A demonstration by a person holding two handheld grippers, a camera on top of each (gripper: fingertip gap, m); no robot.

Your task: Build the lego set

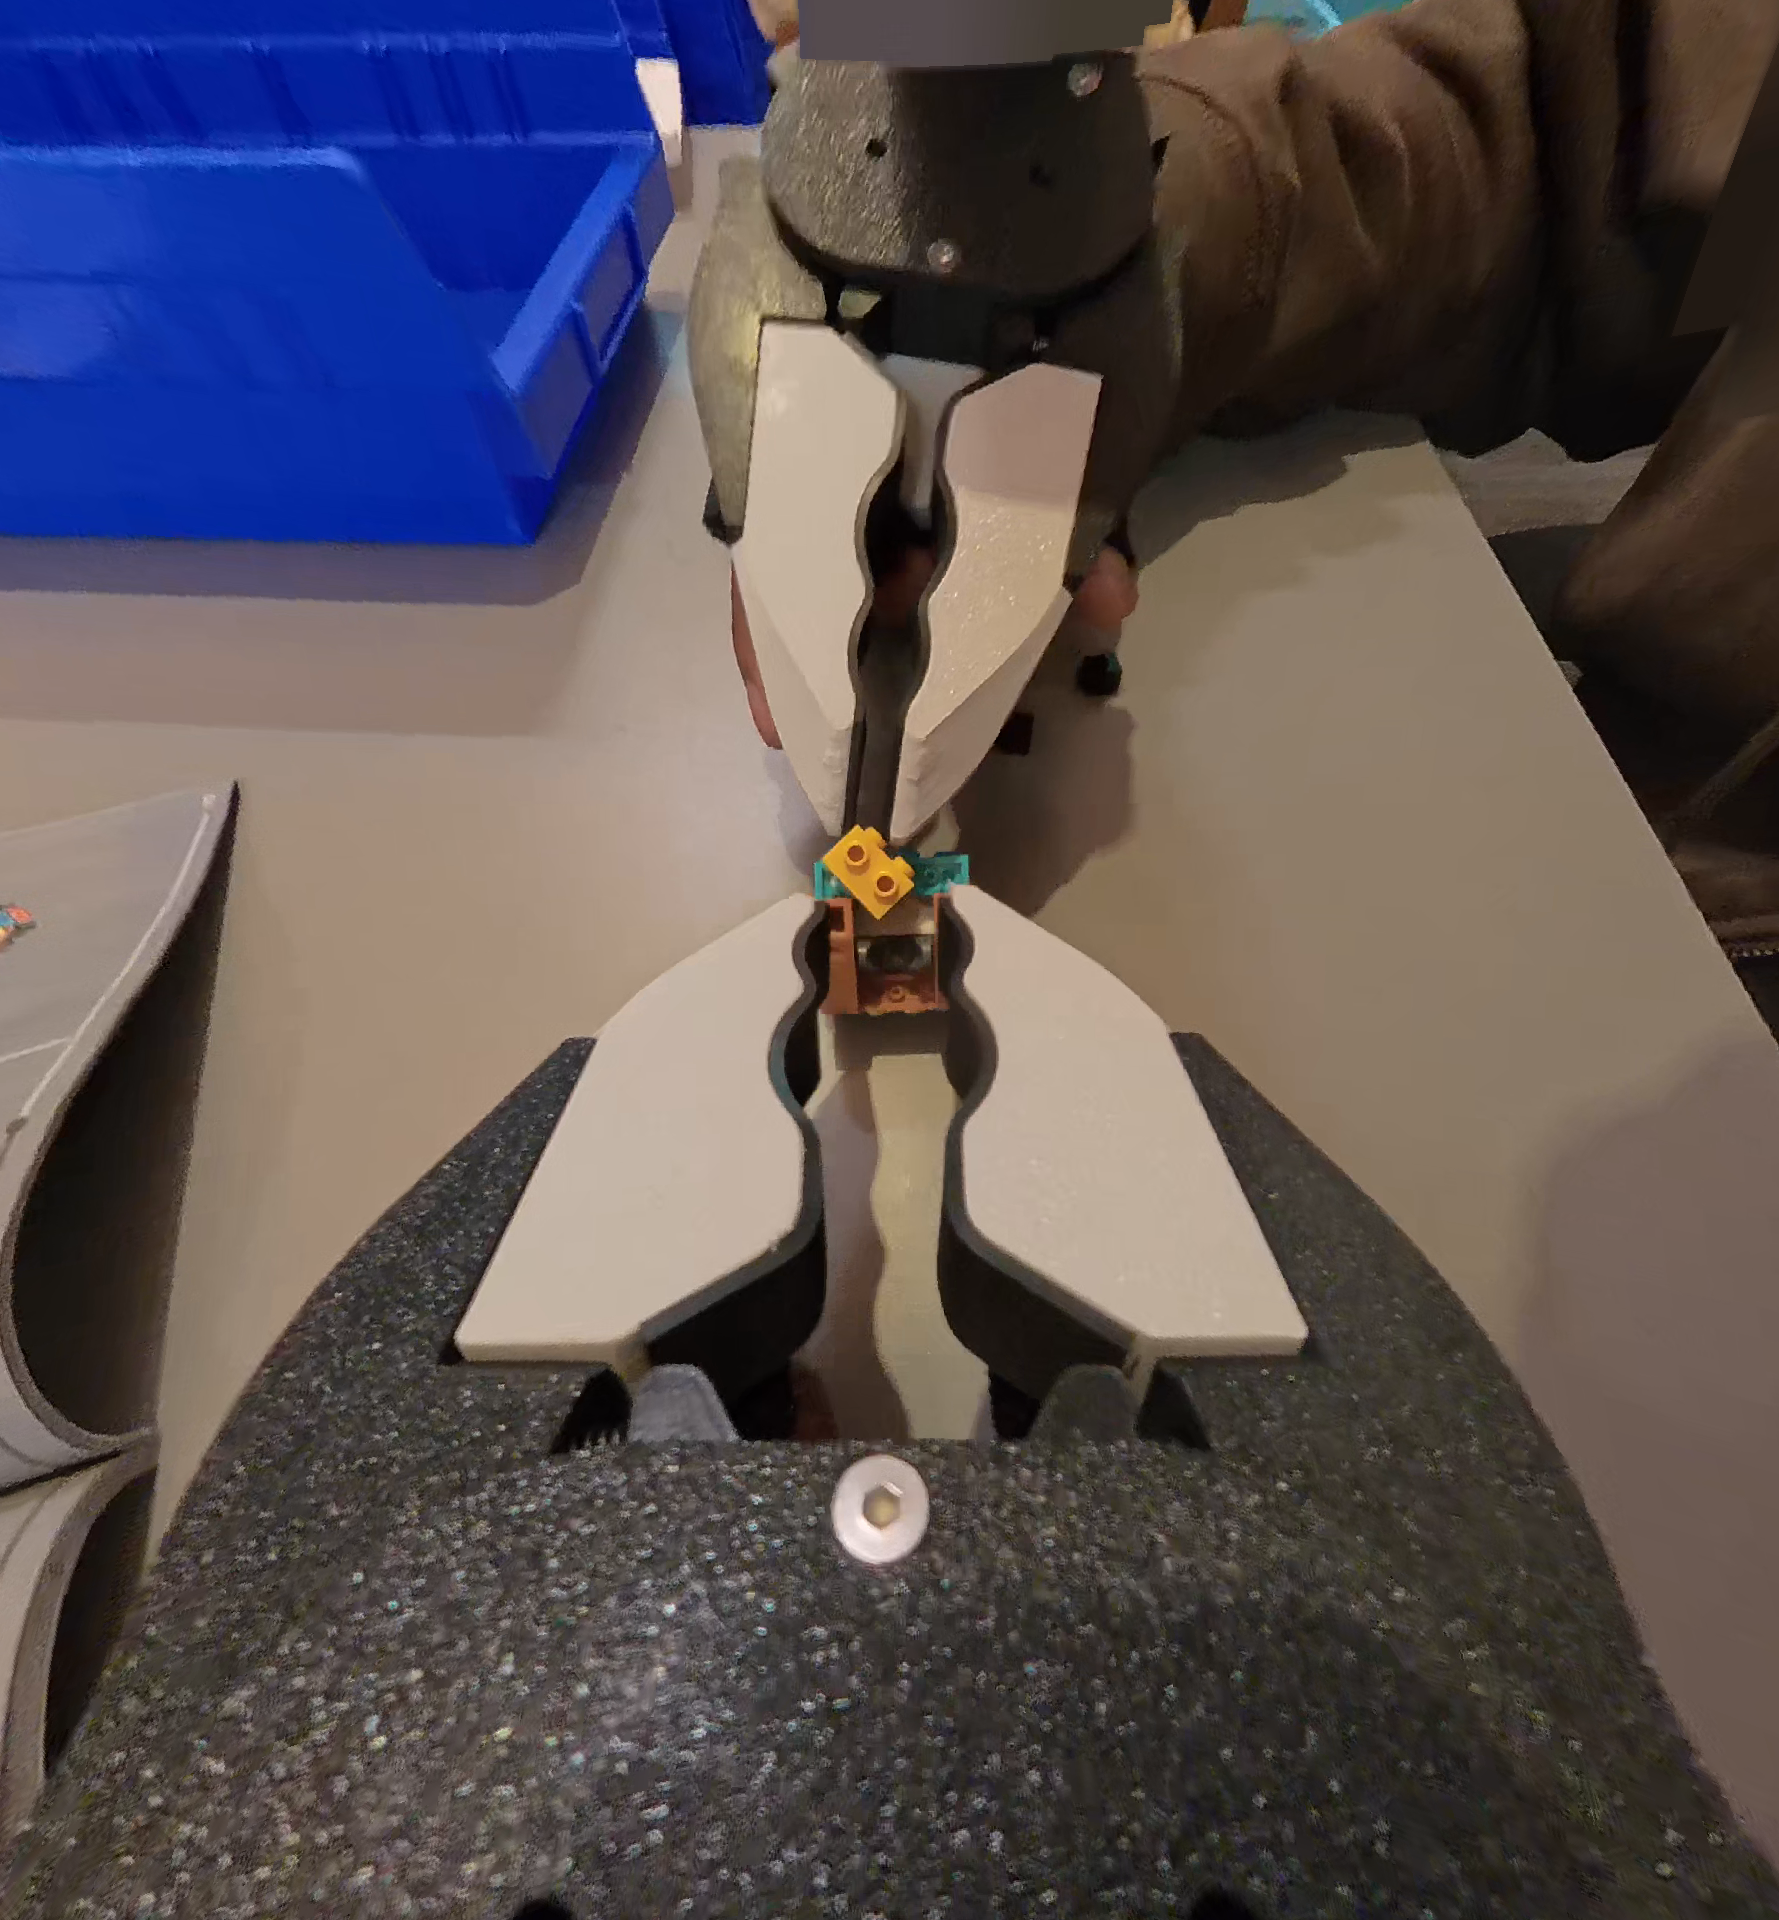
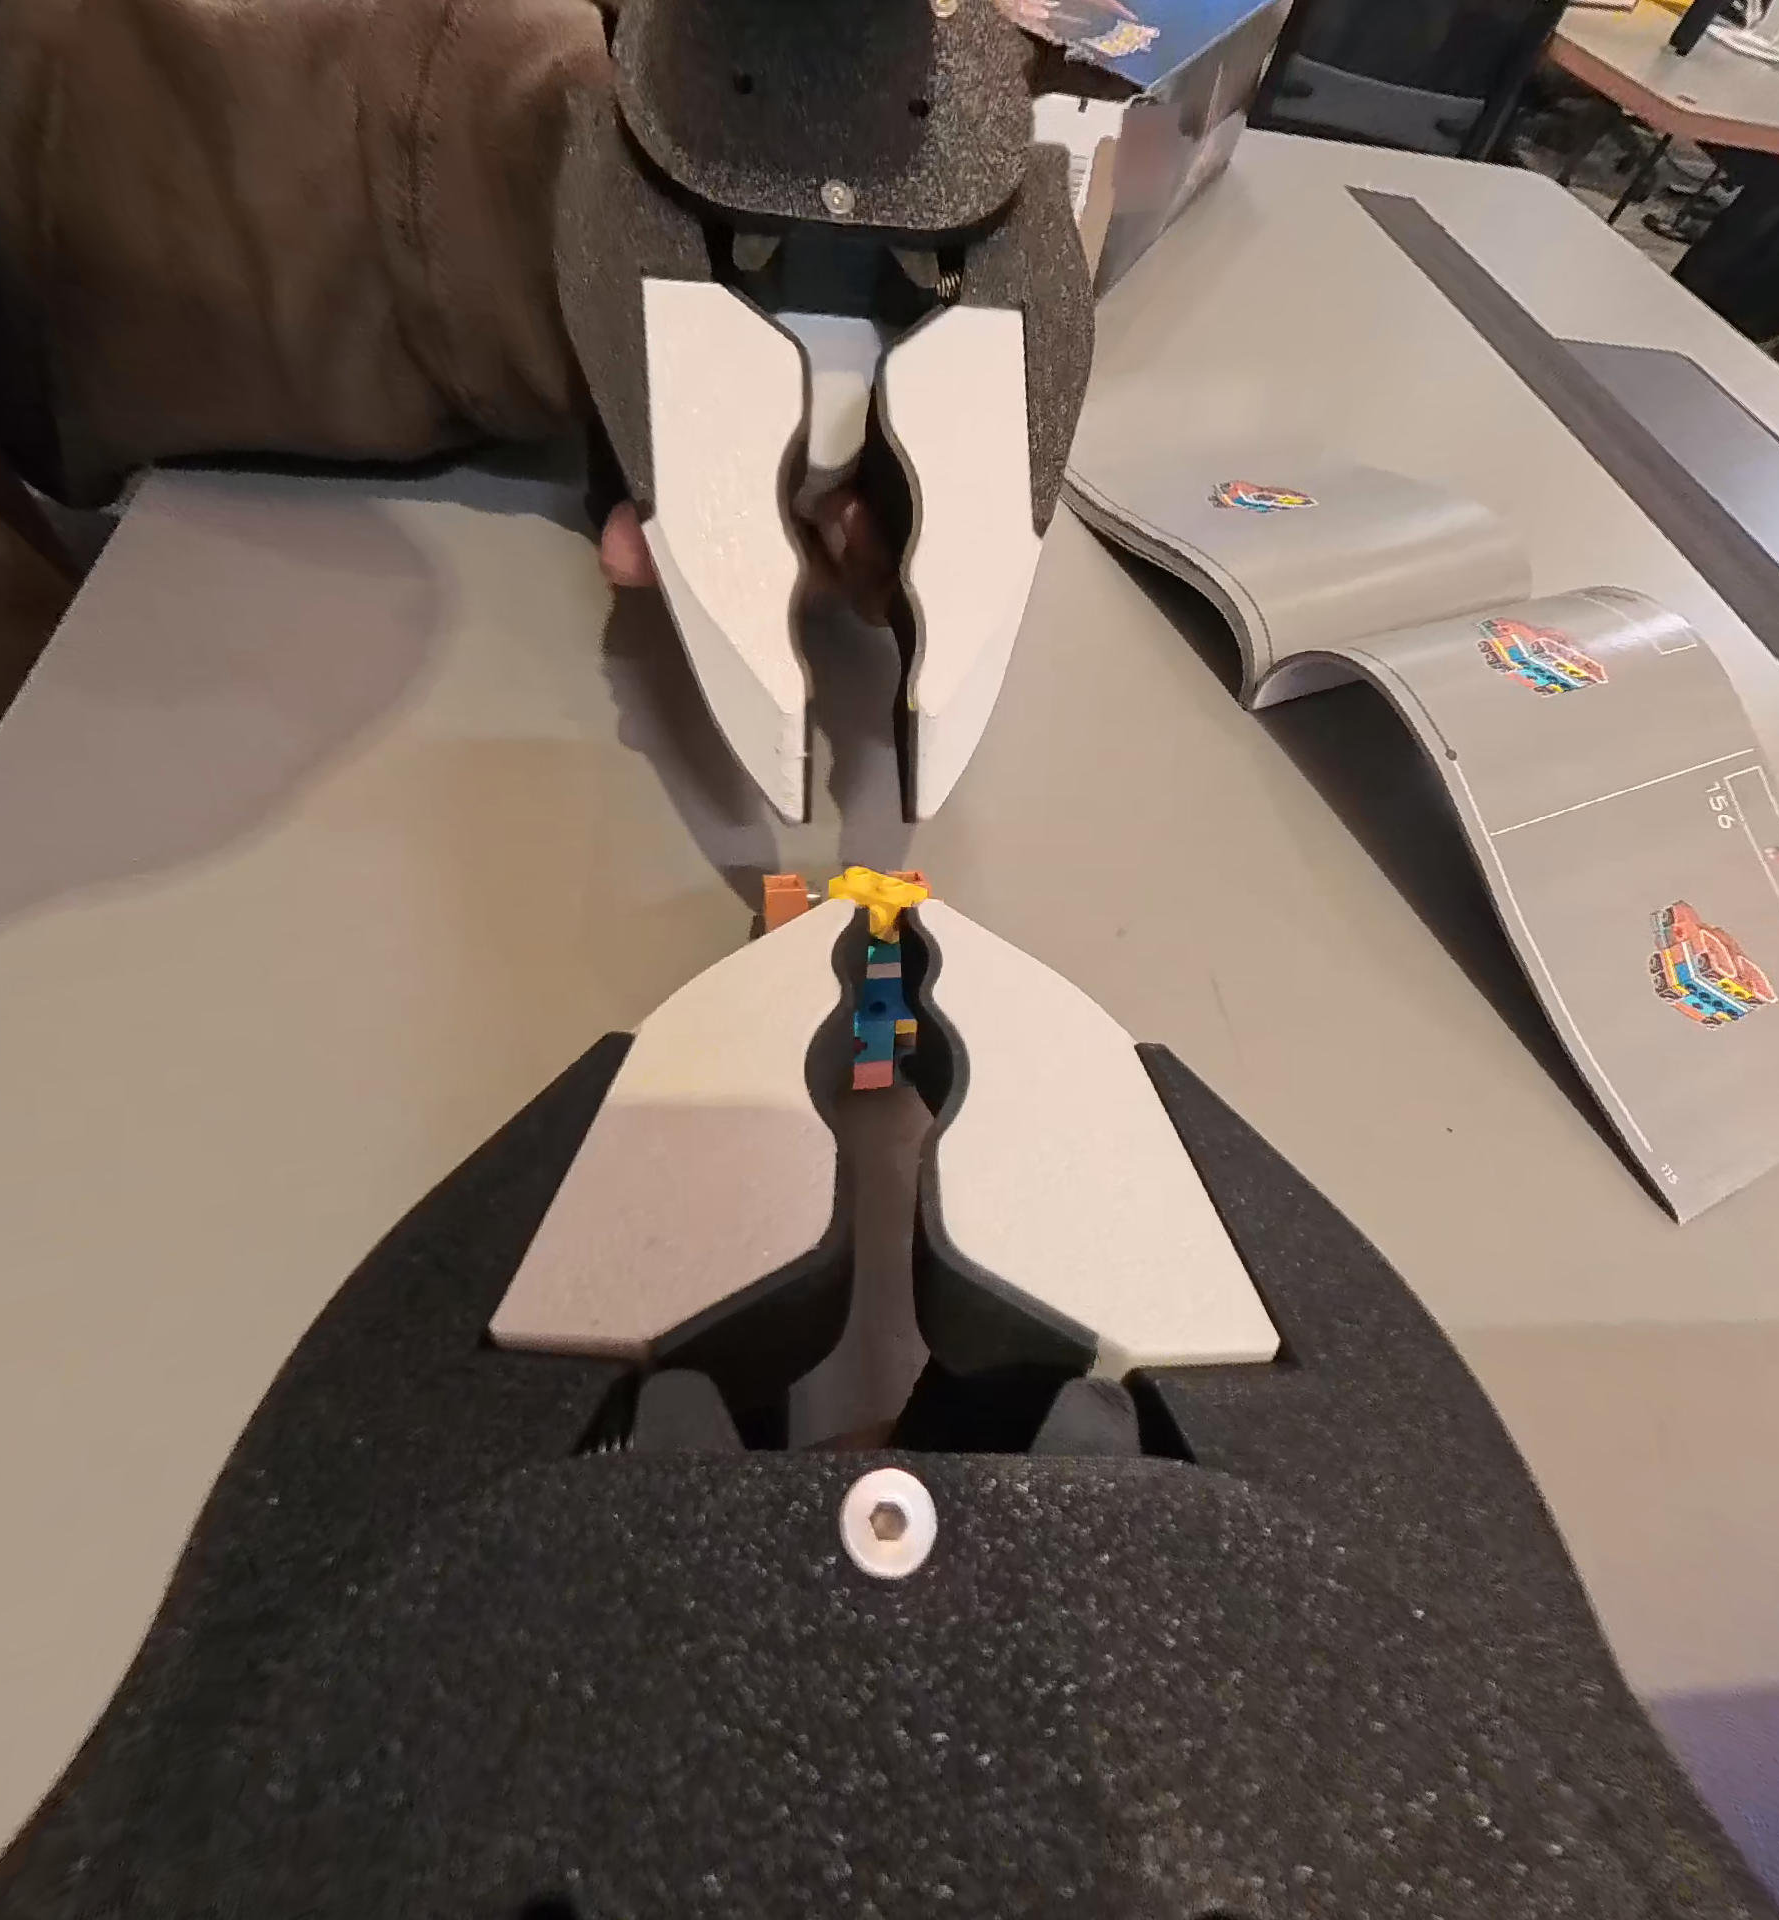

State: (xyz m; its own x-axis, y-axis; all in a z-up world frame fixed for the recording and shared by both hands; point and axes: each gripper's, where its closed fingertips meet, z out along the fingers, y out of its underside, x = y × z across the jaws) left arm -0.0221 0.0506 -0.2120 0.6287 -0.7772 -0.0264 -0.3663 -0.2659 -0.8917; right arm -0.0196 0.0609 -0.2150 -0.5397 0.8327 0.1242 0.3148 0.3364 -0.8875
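The small lego assembly (image 1: 880, 961) sits between the tips of my left gripper (image 1: 880, 935), which is clamped on its brown frame piece. A yellow two-stud plate (image 1: 870, 871) lies angled on top, over teal pieces (image 1: 935, 871). My right gripper (image 1: 877, 821) comes from the opposite side, tip to tip with the left. In the right wrist view, its tips (image 2: 880, 920) close on a narrow stack of teal, blue and salmon bricks (image 2: 880, 1023) just under the yellow plate. Both tools hover above a grey table (image 1: 397, 831). One open instruction booklet (image 2: 1487, 727) lies to one side; two blue bins (image 1: 241, 312) stand farther off.
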